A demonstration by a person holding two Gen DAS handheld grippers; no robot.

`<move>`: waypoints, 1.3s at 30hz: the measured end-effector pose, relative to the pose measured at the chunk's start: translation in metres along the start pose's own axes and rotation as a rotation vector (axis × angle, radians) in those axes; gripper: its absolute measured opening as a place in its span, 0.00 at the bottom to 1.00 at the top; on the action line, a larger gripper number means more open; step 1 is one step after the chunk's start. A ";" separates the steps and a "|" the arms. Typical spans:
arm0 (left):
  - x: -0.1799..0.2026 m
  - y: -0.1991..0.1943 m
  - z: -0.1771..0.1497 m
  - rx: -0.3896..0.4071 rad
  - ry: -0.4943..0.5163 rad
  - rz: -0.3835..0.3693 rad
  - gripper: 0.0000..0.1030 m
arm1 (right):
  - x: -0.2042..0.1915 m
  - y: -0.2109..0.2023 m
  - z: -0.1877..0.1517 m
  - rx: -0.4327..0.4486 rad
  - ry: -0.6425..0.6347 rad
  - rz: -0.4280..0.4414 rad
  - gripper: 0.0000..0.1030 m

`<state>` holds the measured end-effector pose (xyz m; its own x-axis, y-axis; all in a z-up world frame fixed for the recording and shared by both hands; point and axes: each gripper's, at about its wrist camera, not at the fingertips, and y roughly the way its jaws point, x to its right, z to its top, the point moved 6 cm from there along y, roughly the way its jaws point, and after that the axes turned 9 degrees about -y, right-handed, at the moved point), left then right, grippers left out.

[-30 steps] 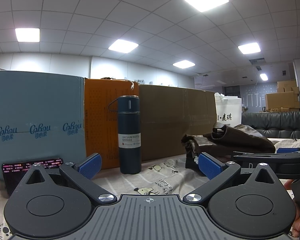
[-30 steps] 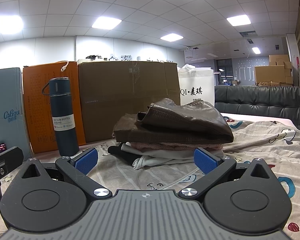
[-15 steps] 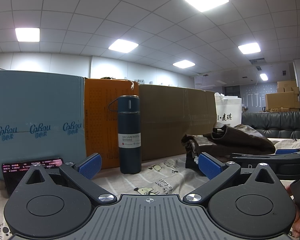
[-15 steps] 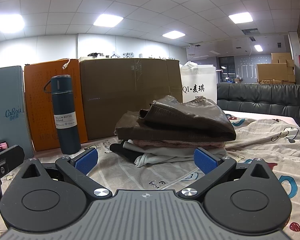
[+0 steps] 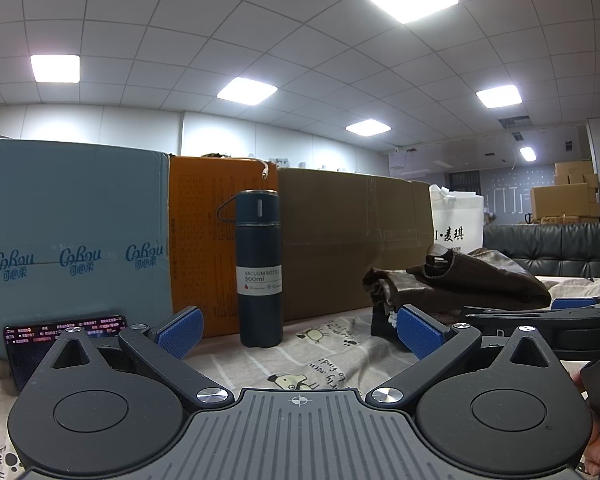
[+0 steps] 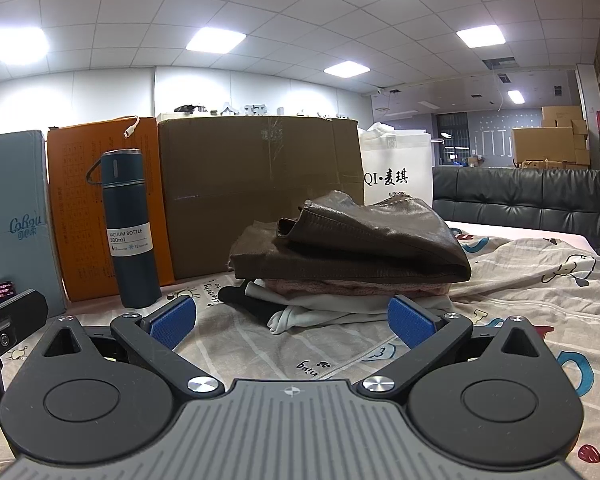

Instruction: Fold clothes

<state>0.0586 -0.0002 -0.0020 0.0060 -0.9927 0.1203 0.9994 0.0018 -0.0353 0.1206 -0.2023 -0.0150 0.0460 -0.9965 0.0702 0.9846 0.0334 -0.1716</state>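
Note:
A pile of folded clothes lies on the cartoon-print sheet point(image 6: 340, 356). A brown leather garment point(image 6: 364, 240) tops the pile, above a pink layer point(image 6: 340, 286), white cloth point(image 6: 320, 310) and a black piece point(image 6: 248, 304). My right gripper point(image 6: 292, 322) is open, low over the sheet, just short of the pile, nothing between its blue pads. My left gripper point(image 5: 298, 332) is open too, with only the sheet between its fingers. In the left wrist view the brown garment point(image 5: 472, 280) lies to the right, behind the right gripper's body point(image 5: 540, 320).
A dark blue vacuum bottle point(image 5: 259, 268) stands upright ahead of the left gripper. Behind it run a blue-grey box point(image 5: 72, 240), an orange box point(image 5: 208, 248), a brown carton point(image 6: 260, 192) and a white bag point(image 6: 398, 172). A phone point(image 5: 64, 344) leans left. A black sofa point(image 6: 540, 196) lies right.
The right wrist view has crept slightly closer to the clothes pile, which now looks a little larger. The left gripper has stayed still. Both grippers remain open.

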 end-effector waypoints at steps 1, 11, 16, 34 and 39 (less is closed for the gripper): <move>0.000 0.000 0.000 0.000 0.000 0.000 1.00 | 0.000 0.000 0.000 0.000 0.000 0.000 1.00; 0.000 0.000 0.000 0.001 0.000 0.000 1.00 | 0.000 0.000 0.000 -0.001 0.000 -0.001 1.00; 0.000 0.000 0.000 0.001 -0.001 -0.001 1.00 | 0.000 0.000 0.000 0.000 0.000 -0.001 1.00; 0.007 -0.002 0.000 0.006 0.036 -0.022 1.00 | 0.001 0.001 -0.001 -0.008 0.013 0.017 1.00; 0.009 -0.005 0.000 0.015 0.038 -0.037 1.00 | 0.002 0.001 -0.001 -0.009 0.022 0.026 1.00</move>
<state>0.0540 -0.0091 -0.0003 -0.0319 -0.9960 0.0836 0.9993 -0.0333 -0.0164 0.1220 -0.2041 -0.0160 0.0679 -0.9967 0.0439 0.9815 0.0588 -0.1822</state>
